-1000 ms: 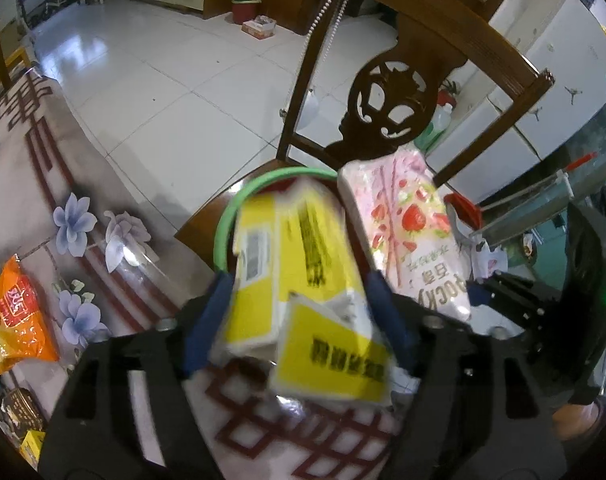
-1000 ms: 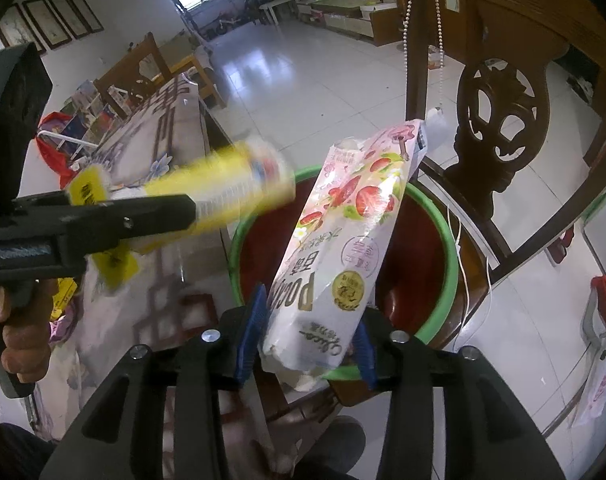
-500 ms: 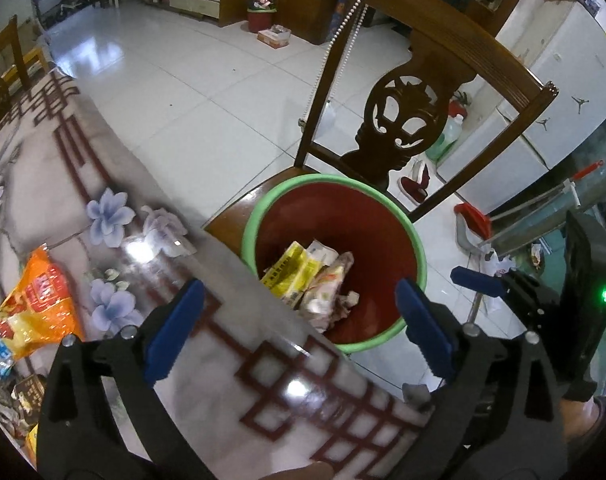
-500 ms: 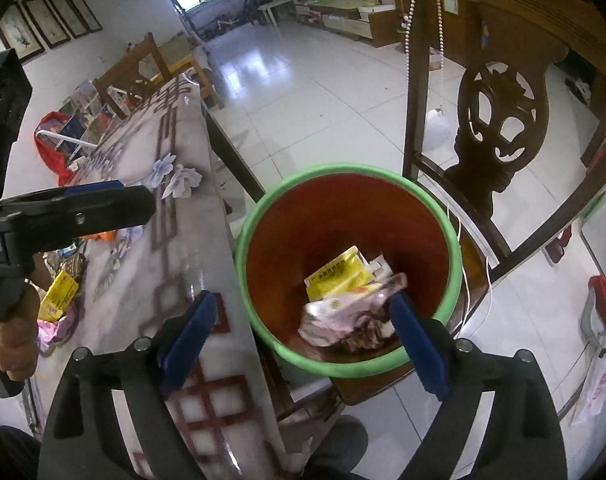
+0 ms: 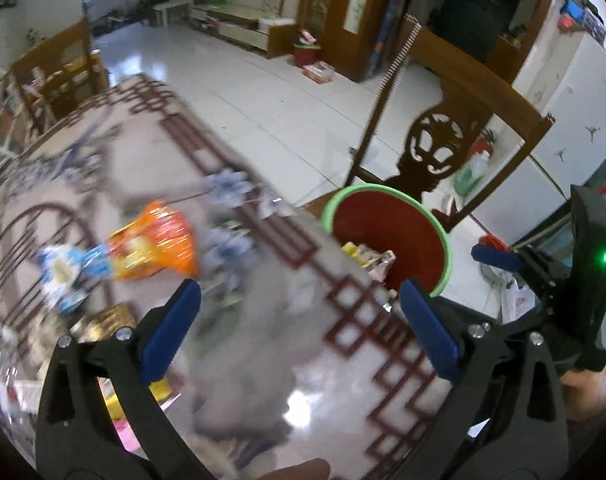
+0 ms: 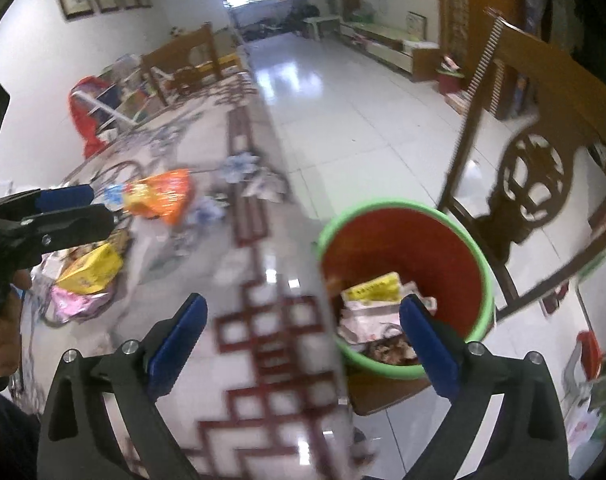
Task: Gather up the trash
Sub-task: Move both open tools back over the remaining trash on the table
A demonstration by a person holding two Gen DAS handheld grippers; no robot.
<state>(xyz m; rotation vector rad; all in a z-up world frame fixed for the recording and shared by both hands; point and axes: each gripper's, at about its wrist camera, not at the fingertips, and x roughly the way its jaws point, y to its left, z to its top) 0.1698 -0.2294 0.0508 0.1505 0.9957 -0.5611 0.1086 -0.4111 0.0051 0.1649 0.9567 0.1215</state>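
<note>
now that the yellow packet (image 6: 377, 289) and pink wrapper lie in the bin (image 6: 479, 264) at lower right, both jaws have just opened wide and empty; orange bag (image 5: 155, 240) awaits at the tabletop's (image 5: 263, 360) left.

Glossy table (image 5: 263, 360) with a dark red lattice border and blue flower prints runs under both grippers' view. An orange snack bag (image 5: 155, 246) lies ahead and left of the left gripper's fingers, a blue-and-white wrapper (image 5: 69, 270) touching its left end. Yellow packet (image 6: 91, 270) and pink wrapper (image 6: 77, 304) lie left of the right gripper.
</note>
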